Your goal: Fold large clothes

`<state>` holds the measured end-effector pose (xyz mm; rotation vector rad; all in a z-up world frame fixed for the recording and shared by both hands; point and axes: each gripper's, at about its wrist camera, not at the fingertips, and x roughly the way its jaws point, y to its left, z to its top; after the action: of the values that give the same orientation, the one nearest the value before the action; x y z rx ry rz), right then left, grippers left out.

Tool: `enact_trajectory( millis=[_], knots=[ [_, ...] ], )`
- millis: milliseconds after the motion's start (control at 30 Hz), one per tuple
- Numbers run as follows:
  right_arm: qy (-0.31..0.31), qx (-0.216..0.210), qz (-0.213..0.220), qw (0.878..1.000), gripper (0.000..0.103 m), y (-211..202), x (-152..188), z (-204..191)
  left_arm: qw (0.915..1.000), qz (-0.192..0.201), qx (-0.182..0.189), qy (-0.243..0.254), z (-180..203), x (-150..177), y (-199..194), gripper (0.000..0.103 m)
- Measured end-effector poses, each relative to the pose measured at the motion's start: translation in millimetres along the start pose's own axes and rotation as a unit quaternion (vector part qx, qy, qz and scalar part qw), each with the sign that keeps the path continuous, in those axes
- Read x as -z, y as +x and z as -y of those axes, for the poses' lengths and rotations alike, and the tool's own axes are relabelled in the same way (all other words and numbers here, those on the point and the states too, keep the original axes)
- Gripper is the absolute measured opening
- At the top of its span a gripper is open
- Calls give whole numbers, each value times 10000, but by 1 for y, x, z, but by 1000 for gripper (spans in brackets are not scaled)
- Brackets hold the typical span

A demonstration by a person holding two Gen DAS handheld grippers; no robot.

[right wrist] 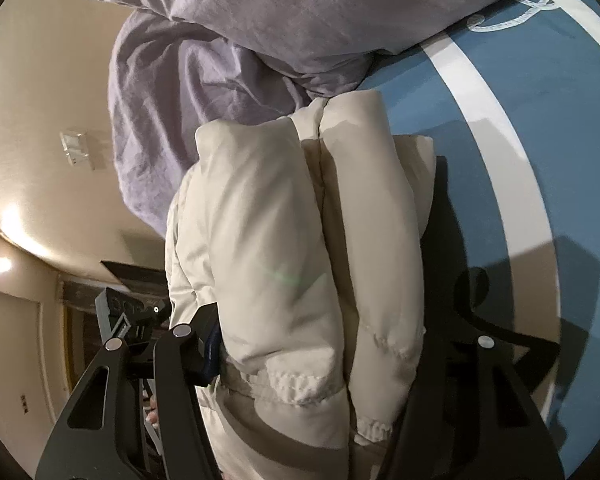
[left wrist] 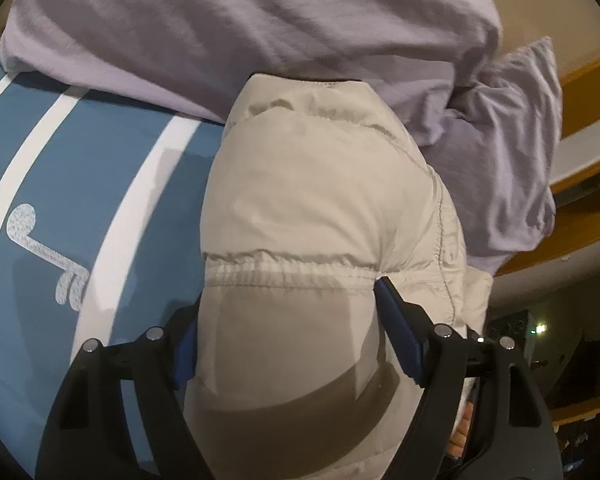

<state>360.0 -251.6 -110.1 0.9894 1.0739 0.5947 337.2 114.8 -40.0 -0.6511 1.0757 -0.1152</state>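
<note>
Both claws gripped a cream puffer jacket (left wrist: 300, 208).
Left claw (left wrist: 288, 328) and right claw (right wrist: 320, 344) pinched its folded bulk over the blue striped bed (left wrist: 60, 152); no writing was legible.

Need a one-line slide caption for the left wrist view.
Left gripper clamps cream puffer jacket over blue striped bedspread, lilac pillows behind.

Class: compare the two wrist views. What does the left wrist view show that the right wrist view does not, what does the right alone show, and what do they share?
Left wrist view only: a pale golf-club print on the blue bedspread, and the left gripper clamped across the jacket's gathered seam.

Right wrist view only: a wall switch, a ceiling light, and the right gripper closed on the jacket's folded, stacked layers.

Both: the cream puffy jacket, the lilac bedding behind it, and the white-striped blue bedspread.
</note>
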Motion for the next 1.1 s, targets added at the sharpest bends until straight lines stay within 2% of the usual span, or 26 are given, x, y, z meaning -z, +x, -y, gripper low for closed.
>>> enact_trajectory(
  millis=[67,133,233,300,400,500,567,633,733,800,833,933,1100],
  knots=[
    [42,89,39,9999,61,-2,2,3,9999,76,-85,62,1,2,3,80],
    [53,255,56,9996,67,-2,3,3,9994,153,-220,239,5,5,2,84],
    [0,582,91,9983,75,-5,1,-6,9958,297,-610,609,14,7,-2,87],
    [-143,947,298,9950,83,-19,-1,-13,9899,523,-965,892,22,8,-11,87],
    [-230,1315,785,9879,83,-42,-3,-23,9771,904,-1457,1259,35,13,-21,87],
    [-706,1839,1180,9733,83,-48,-3,-45,9649,1238,-1689,1583,52,21,-26,87],
    [-1068,2124,1288,9627,79,-38,0,-60,9566,1423,-1804,1792,65,27,-27,87],
    [-1554,2356,1353,9497,63,-27,7,-76,9465,1631,-1865,2069,80,33,-28,87],
    [-2225,2601,1486,9278,55,-9,18,-99,9348,1789,-1944,2374,93,41,-25,87],
    [-2549,2704,1574,9150,53,-1,24,-108,9336,1733,-1952,2455,96,44,-19,87],
    [-2697,2755,1601,9087,49,3,26,-112,9346,1664,-1961,2457,94,44,-15,87],
    [-3042,2888,1647,8927,48,16,31,-118,9373,1543,-1966,2431,90,47,-4,87],
    [-3207,3124,1647,8789,48,35,32,-104,9363,1577,-1965,2446,85,50,4,92]
  ],
)
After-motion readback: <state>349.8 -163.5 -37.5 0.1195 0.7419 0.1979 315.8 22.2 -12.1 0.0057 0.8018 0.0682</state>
